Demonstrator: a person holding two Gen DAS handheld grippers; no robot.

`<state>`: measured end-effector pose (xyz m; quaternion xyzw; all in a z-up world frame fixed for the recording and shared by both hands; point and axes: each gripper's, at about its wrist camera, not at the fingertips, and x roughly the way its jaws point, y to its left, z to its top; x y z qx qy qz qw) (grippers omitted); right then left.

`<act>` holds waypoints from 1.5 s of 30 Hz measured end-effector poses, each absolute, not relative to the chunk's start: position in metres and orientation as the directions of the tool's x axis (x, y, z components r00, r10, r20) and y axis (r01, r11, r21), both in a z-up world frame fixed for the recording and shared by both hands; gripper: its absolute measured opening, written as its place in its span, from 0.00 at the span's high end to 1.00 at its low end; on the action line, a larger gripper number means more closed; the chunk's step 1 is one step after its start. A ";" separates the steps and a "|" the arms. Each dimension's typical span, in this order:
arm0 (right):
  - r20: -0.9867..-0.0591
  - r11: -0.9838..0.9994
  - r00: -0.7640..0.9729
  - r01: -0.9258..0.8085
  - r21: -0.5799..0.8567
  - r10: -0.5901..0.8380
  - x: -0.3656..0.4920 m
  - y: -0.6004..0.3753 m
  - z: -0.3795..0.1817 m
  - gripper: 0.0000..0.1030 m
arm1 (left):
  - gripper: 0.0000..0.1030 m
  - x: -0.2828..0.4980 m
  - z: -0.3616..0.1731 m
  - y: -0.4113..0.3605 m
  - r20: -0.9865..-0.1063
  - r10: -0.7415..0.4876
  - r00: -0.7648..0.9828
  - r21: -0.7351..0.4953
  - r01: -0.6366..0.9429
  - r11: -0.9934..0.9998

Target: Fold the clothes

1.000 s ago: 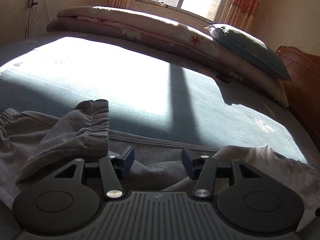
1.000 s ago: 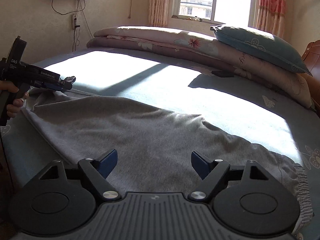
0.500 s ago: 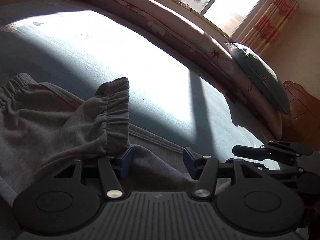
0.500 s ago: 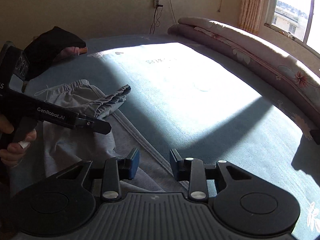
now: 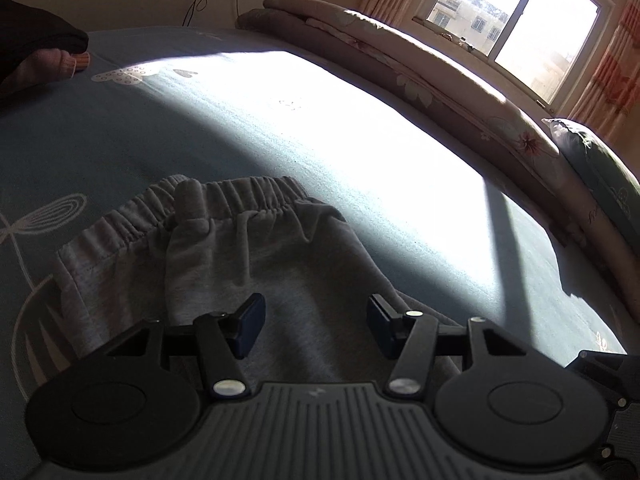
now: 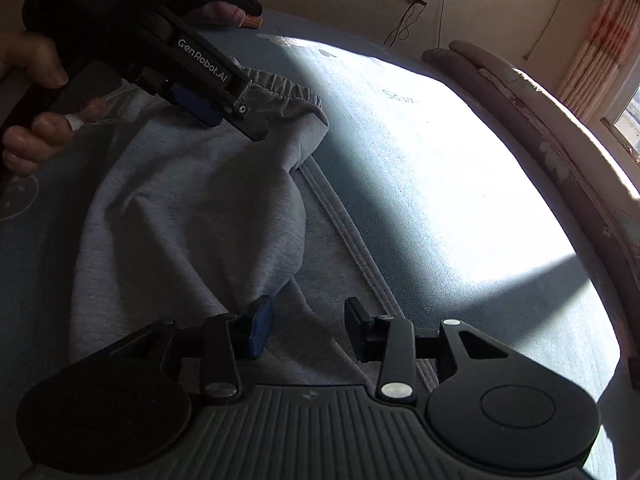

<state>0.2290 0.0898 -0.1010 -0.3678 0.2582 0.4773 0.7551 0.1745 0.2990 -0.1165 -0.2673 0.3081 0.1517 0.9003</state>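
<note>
On a sunlit blue bed (image 5: 120,128), we hover both tongs over folded grey trousers (image 5: 248,264): left gripper (image 5: 316,326) parted and empty, right gripper (image 6: 308,328) just reopening, empty. A careless pinch could drag the fold apart.

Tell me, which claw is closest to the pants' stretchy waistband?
The left claw: it hovers right at the gathered waistband of the grey pants. The right claw, jaws just opened wider with nothing pinched, sits farther down the cloth.
</note>
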 end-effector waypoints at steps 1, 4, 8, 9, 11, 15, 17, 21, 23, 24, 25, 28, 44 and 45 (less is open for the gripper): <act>-0.755 0.278 0.386 -0.920 -0.274 0.530 0.234 0.089 -0.101 0.54 | 0.45 0.174 -0.117 0.300 -0.636 0.104 0.765 -0.394 -0.437 0.808; -0.792 0.294 0.303 -0.942 -0.164 0.531 0.249 0.087 -0.099 0.67 | 0.44 0.172 -0.119 0.306 -0.637 0.098 0.764 -0.415 -0.448 0.792; -0.793 0.270 0.272 -0.953 -0.141 0.545 0.244 0.082 -0.095 0.94 | 0.44 0.169 -0.121 0.314 -0.626 0.080 0.775 -0.464 -0.454 0.761; -0.784 0.271 0.296 -0.947 -0.169 0.545 0.241 0.082 -0.094 0.95 | 0.44 0.168 -0.120 0.315 -0.619 0.081 0.781 -0.474 -0.455 0.754; -0.744 0.300 0.357 -0.929 -0.217 0.564 0.239 0.084 -0.088 0.95 | 0.44 0.166 -0.118 0.315 -0.607 0.088 0.790 -0.484 -0.455 0.748; -0.687 0.396 0.419 -0.896 -0.203 0.594 0.254 0.090 -0.081 0.95 | 0.43 0.166 -0.118 0.316 -0.607 0.101 0.788 -0.474 -0.462 0.749; -0.704 0.402 0.441 -0.885 -0.235 0.557 0.258 0.097 -0.094 0.93 | 0.43 0.167 -0.119 0.317 -0.614 0.119 0.780 -0.465 -0.480 0.744; -0.703 0.438 0.480 -0.860 -0.261 0.525 0.262 0.103 -0.102 0.84 | 0.43 0.164 -0.119 0.321 -0.615 0.144 0.775 -0.465 -0.504 0.728; -0.673 0.449 0.480 -0.861 -0.238 0.563 0.259 0.100 -0.090 0.81 | 0.43 0.162 -0.118 0.323 -0.619 0.183 0.764 -0.446 -0.534 0.718; -0.658 0.454 0.480 -0.861 -0.229 0.579 0.257 0.098 -0.085 0.76 | 0.43 0.161 -0.117 0.324 -0.621 0.202 0.757 -0.437 -0.549 0.713; -0.648 0.457 0.482 -0.861 -0.225 0.590 0.257 0.098 -0.080 0.72 | 0.43 0.160 -0.117 0.325 -0.624 0.221 0.749 -0.428 -0.565 0.706; -0.635 0.460 0.454 -0.872 -0.170 0.625 0.263 0.101 -0.065 0.68 | 0.43 0.158 -0.118 0.329 -0.636 0.252 0.730 -0.415 -0.598 0.686; -0.629 0.472 0.309 -0.875 0.105 0.713 0.286 0.146 -0.059 0.53 | 0.45 0.118 -0.110 0.389 -0.555 0.355 0.753 -0.519 -0.646 0.560; -0.630 0.475 0.306 -0.872 0.115 0.713 0.284 0.140 -0.057 0.53 | 0.46 0.118 -0.114 0.396 -0.554 0.297 0.778 -0.566 -0.614 0.551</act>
